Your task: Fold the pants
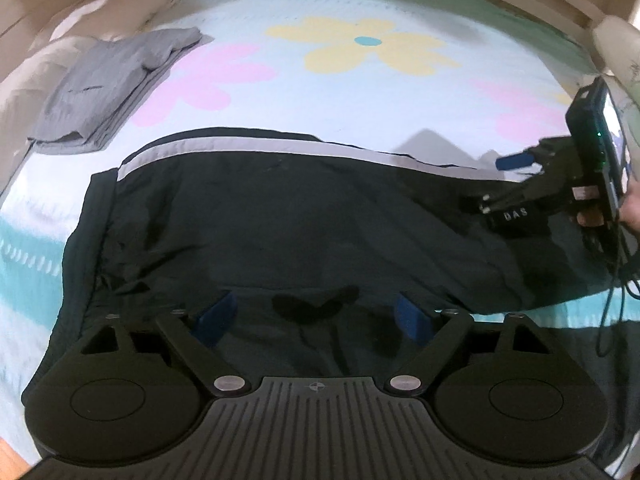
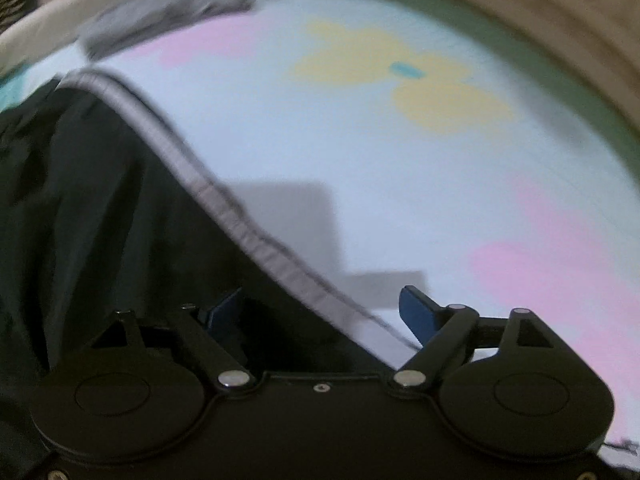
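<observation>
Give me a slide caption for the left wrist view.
Open left tool over black pants spread on a flowered bedspread; right tool at the far leg, folded gray garment behind.

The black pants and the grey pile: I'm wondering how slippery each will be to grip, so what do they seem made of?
The pants look like thin woven synthetic, perhaps nylon: a faint sheen, sharp fine wrinkles, a smooth grey stripe along one edge. The grey pile looks like soft matte cotton knit, with rounded folds and no shine. Neither is certain.

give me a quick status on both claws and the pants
Left claw open, low over black pants. Right claw open, straddling the grey-striped edge. Pants flat on bedspread. Folded grey garment far left, clear.
</observation>
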`<control>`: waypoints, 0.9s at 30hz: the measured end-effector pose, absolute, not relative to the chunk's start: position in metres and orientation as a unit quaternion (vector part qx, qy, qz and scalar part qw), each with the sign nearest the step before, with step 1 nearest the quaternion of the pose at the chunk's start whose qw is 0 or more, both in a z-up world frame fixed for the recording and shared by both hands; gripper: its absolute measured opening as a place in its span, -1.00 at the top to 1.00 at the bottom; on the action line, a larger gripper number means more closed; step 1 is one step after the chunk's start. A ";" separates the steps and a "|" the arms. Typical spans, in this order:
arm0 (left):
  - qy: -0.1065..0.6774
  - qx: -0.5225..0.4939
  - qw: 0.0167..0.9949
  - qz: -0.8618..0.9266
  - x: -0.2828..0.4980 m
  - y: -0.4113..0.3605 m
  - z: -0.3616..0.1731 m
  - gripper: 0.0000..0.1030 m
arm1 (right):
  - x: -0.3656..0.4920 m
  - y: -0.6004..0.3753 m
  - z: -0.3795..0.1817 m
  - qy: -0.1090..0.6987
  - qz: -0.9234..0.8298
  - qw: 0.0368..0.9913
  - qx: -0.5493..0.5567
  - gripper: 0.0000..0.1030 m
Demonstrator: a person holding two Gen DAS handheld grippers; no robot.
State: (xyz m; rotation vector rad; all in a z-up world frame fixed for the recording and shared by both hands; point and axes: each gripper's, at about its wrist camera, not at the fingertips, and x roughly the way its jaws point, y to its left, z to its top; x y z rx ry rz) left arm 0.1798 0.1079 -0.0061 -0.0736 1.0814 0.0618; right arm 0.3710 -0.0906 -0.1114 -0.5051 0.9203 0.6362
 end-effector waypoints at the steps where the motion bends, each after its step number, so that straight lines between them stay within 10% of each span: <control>1: 0.517 -0.039 0.855 0.030 0.181 0.110 -0.007 -0.64 | 0.372 -0.091 -0.116 0.444 0.309 0.808 -0.235 -0.71; 5: 0.520 -0.038 0.853 0.032 0.183 0.111 -0.009 -0.64 | 0.380 -0.098 -0.122 0.467 0.320 0.801 -0.194 -0.79; 7: 0.519 -0.035 0.854 0.031 0.184 0.110 -0.010 -0.64 | 0.373 -0.102 -0.120 0.456 0.329 0.804 -0.193 -0.48; 10: 0.515 -0.036 0.856 0.031 0.185 0.110 -0.009 -0.64 | 0.356 -0.108 -0.111 0.429 0.333 0.820 -0.184 0.78; 27: 0.492 -0.103 0.865 -0.004 0.206 0.086 -0.002 -0.65 | 0.179 -0.122 -0.054 0.341 0.340 0.844 -0.238 0.80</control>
